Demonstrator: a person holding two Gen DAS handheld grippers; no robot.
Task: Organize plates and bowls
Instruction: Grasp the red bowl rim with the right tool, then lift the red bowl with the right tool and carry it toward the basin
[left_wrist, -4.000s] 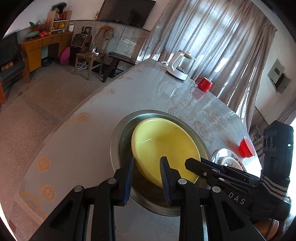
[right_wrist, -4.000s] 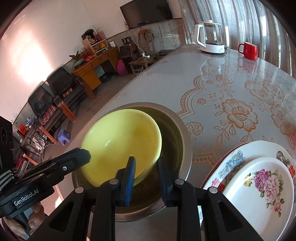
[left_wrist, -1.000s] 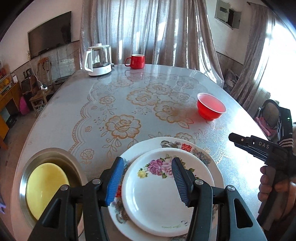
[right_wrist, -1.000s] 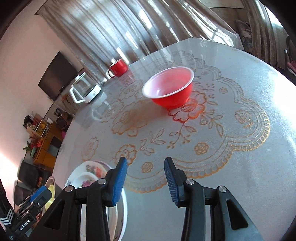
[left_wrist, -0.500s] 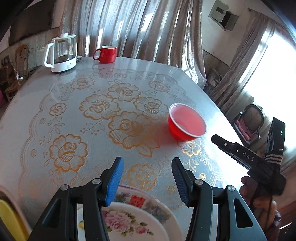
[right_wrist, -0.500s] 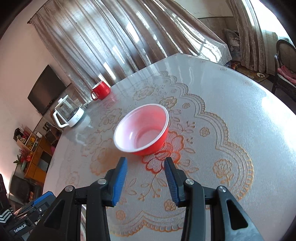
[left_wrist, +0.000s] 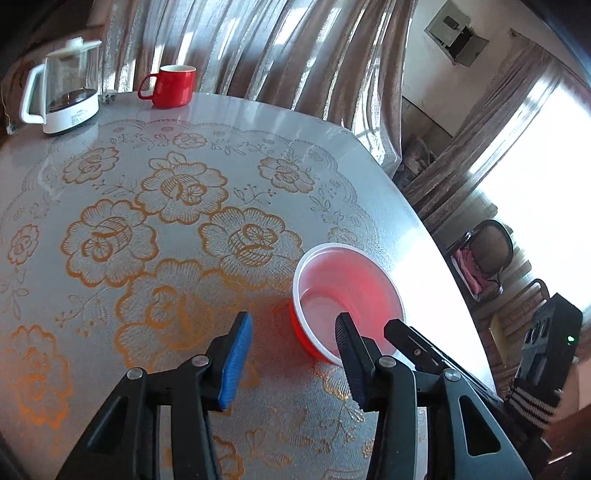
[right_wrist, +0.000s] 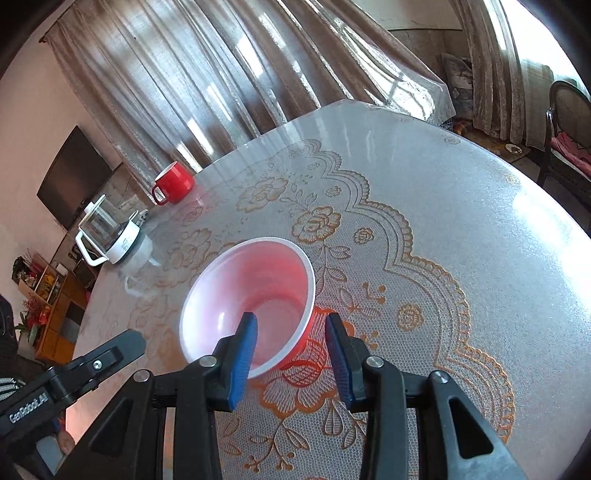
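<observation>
A red plastic bowl (left_wrist: 343, 291) with a pale inside stands upright and empty on the lace-patterned table; it also shows in the right wrist view (right_wrist: 255, 295). My right gripper (right_wrist: 291, 350) is open, with its left finger over the bowl's inside and its right finger outside the near rim. My left gripper (left_wrist: 295, 354) is open and empty, just in front of the bowl's left side, its right fingertip (left_wrist: 345, 336) overlapping the near rim. The plates and the yellow bowl are out of view.
A red mug (left_wrist: 171, 86) and a glass kettle (left_wrist: 62, 99) stand at the table's far edge, also in the right wrist view as mug (right_wrist: 173, 182) and kettle (right_wrist: 110, 236). Chairs (left_wrist: 487, 251) stand beyond the table's right edge. Curtains hang behind.
Both grippers have moved away from the stacked plates and closed in on the red bowl. The right gripper now straddles its near rim. Both stay open.
</observation>
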